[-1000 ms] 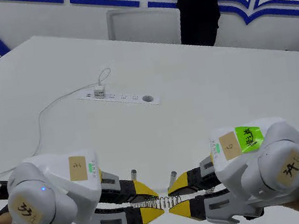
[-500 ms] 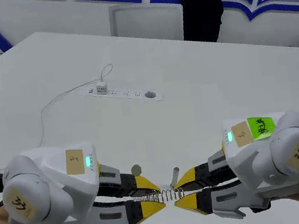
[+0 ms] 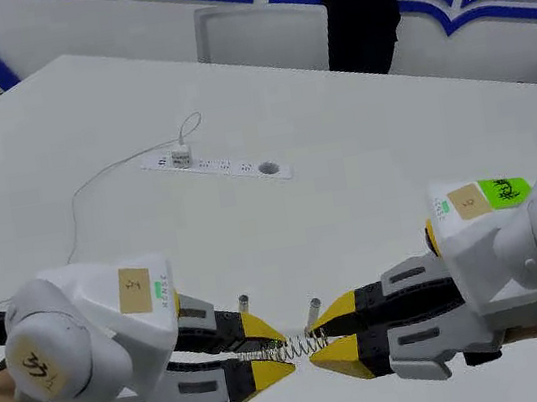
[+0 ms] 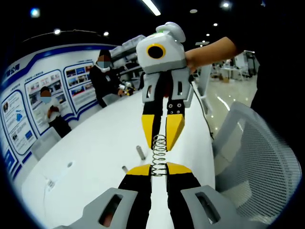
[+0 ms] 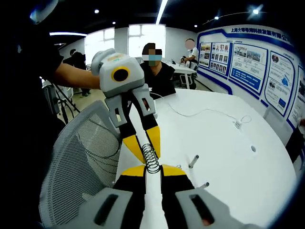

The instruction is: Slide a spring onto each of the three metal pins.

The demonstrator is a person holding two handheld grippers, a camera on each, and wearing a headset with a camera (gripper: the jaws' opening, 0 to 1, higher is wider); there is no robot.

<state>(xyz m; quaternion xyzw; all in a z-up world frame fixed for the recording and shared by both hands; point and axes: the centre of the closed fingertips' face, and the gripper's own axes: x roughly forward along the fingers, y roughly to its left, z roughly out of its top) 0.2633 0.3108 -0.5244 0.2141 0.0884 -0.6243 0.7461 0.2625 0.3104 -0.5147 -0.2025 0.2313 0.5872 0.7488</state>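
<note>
While the spring (image 3: 295, 347) is held between the two tools, its long axis runs left to right over the near part of the table (image 3: 369, 196), roughly level with the tabletop. The left gripper (image 3: 272, 358) has its jaws pinched together on the spring's left end, and the right gripper (image 3: 322, 345) is clamped on the right end. In the left gripper view the coil runs straight from one pair of yellow tips to the other.

Just beyond the spring, on its far side, stand two metal pins, both upright. The left pin (image 3: 244, 305) rises just behind the left gripper's upper jaw, and the right pin (image 3: 312, 309) just behind the tip of the right gripper. So the spring lies crosswise to the pins, its bore pointing sideways rather than down.

The coming move seems to turn on that. One end has to be let go and the coil tipped until its open end faces down over a pin top. The right pin sits nearest the spring's right end, so the right gripper looks the likelier one to release. The left would then carry the coil across and over, though either order could work. Neither pin wears a spring yet, as far as I can tell.
</note>
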